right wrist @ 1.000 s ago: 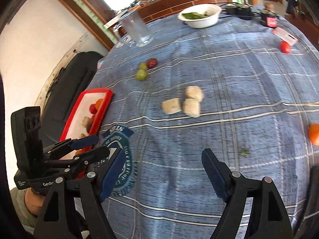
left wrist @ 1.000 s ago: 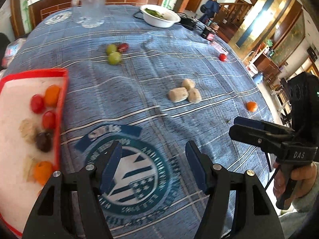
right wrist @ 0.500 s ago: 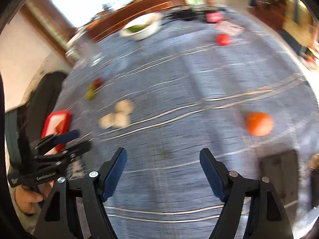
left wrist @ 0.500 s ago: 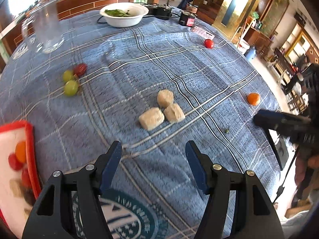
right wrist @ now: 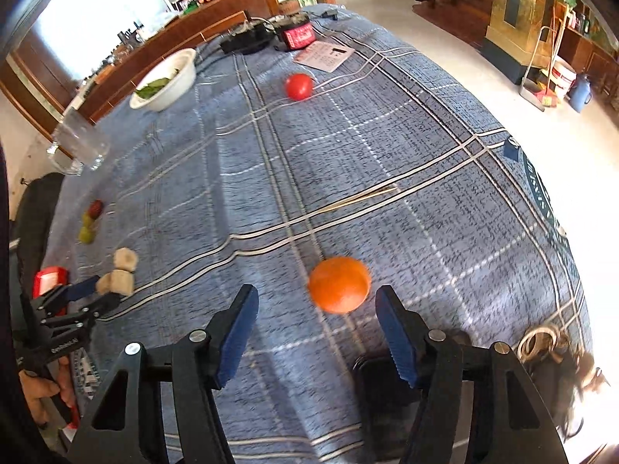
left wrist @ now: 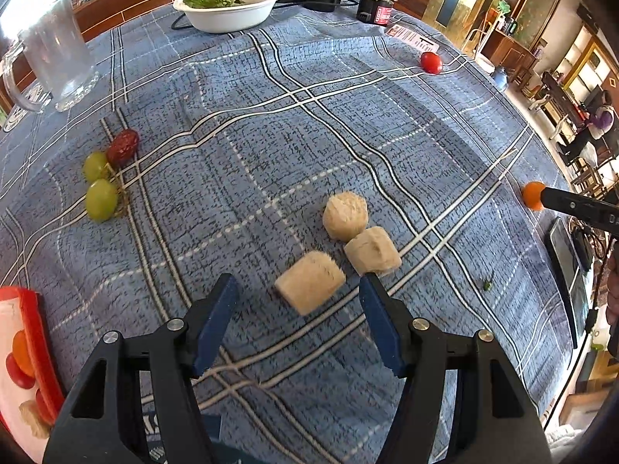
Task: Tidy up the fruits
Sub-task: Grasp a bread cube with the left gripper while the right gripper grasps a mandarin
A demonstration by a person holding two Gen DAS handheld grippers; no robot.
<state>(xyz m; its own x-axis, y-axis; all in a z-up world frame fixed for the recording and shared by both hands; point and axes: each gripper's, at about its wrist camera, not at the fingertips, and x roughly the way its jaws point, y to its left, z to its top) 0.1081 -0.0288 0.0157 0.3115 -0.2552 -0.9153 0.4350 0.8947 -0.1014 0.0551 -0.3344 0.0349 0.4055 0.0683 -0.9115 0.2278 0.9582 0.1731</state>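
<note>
Fruits lie scattered on a blue plaid tablecloth: left of the left gripper a red tray, just ahead of its parted, empty jaws three pale chunks. Ahead of the right gripper, whose jaws have just been closing yet stand apart, sits an orange fruit, untouched; wooden cabinets and pale floor lie beyond.

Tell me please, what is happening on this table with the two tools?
A person is sorting fruit on a blue checked tablecloth with a gripper in each hand. The left gripper hovers open over one of three pale peeled chunks. The right gripper has just been closing its fingers around a small orange fruit, which sits between them but is not yet pinched. A red tray at the left already holds some fruit. Two green grapes, a red date and a red tomato lie loose.
</note>
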